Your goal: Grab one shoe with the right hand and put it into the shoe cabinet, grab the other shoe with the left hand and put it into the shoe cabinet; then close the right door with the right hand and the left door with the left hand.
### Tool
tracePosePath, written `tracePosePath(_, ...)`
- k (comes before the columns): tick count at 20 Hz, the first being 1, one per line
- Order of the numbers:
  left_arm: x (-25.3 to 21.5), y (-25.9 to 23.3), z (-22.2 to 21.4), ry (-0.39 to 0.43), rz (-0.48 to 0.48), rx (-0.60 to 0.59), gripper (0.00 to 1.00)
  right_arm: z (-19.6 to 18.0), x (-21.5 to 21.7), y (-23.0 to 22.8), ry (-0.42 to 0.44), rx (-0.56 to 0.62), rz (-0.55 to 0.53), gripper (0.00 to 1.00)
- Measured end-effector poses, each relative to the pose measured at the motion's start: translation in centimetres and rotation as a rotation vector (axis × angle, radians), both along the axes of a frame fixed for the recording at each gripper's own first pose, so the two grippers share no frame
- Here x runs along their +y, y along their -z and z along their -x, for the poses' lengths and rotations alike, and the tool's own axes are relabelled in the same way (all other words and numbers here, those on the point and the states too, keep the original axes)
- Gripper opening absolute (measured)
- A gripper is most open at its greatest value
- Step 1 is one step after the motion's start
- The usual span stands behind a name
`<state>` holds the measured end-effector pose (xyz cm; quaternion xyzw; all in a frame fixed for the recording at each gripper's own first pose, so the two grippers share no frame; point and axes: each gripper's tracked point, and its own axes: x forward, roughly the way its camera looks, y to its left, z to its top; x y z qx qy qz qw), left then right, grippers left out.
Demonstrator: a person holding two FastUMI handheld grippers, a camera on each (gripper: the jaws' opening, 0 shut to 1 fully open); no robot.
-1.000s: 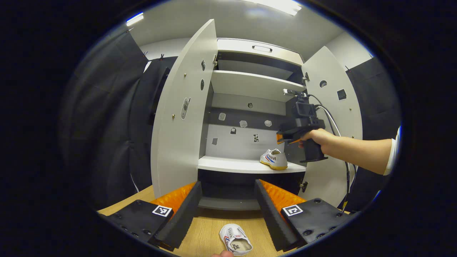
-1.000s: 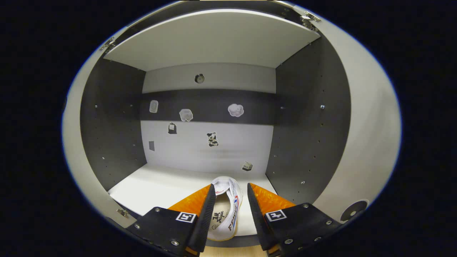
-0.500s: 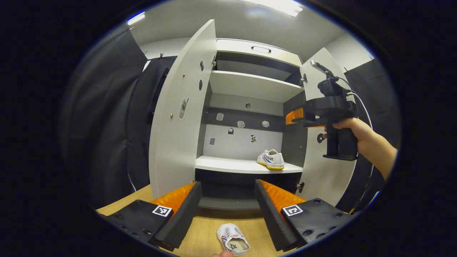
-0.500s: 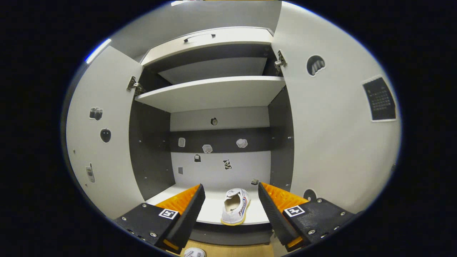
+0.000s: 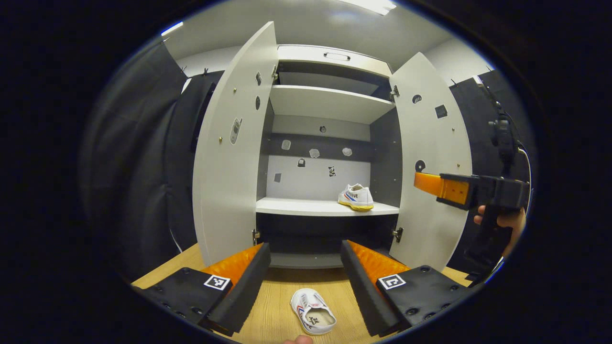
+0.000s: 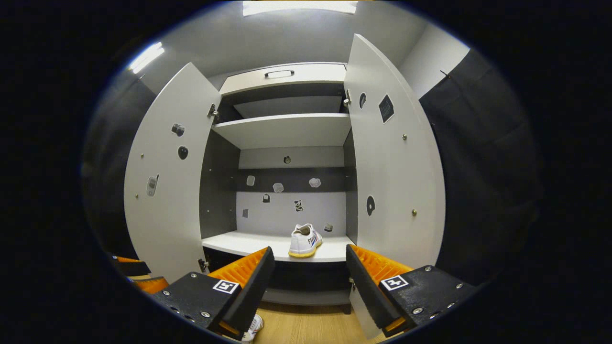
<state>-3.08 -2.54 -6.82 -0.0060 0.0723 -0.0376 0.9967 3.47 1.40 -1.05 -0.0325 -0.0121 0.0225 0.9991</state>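
**Second shoe lies below our left gripper**

Our left gripper (image 5: 305,267), fingers spread and empty, hangs nearest the floor shoe (image 5: 313,317) at bottom centre, its length running diagonally. The shelved shoe (image 6: 305,240) sits mid-frame in the shoe cabinet (image 5: 330,102). Our right gripper (image 6: 308,274), also spread and empty, has pulled back since before.

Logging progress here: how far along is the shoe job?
Done: one shoe sits on the cabinet shelf. In hand: nothing; the left gripper hangs open above the second shoe on the floor. Left: shelve it, then close both open doors.
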Motion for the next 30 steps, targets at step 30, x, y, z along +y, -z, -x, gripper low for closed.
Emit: tracePosePath(30,2.9,32.5,-4.3,-0.065,0.027,0.698,0.99,5.3,-3.0,4.8,0.025,0.106,0.002,0.92)
